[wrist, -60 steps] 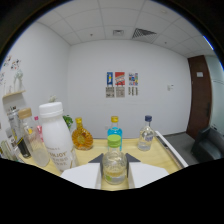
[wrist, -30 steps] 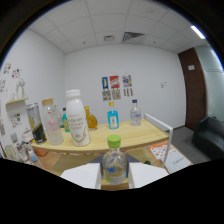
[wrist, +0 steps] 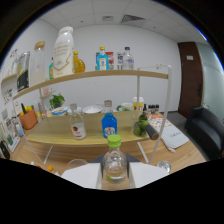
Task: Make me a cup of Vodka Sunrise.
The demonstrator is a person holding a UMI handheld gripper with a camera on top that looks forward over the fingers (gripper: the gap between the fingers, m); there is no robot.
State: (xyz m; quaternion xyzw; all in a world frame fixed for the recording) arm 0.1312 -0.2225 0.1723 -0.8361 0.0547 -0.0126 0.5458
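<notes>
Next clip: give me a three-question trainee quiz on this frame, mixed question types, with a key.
1. True or false: the gripper holds a small clear bottle with a green cap between its fingers.
2. Multiple choice: the blue bottle on the wooden table stands (A) right of the clear bottle with a red label, (B) on the upper shelf, (C) between the fingers.
3. Fill in: the tall white bottle stands on the upper ____.

Key: 1 true; 2 A; 3 shelf.
</notes>
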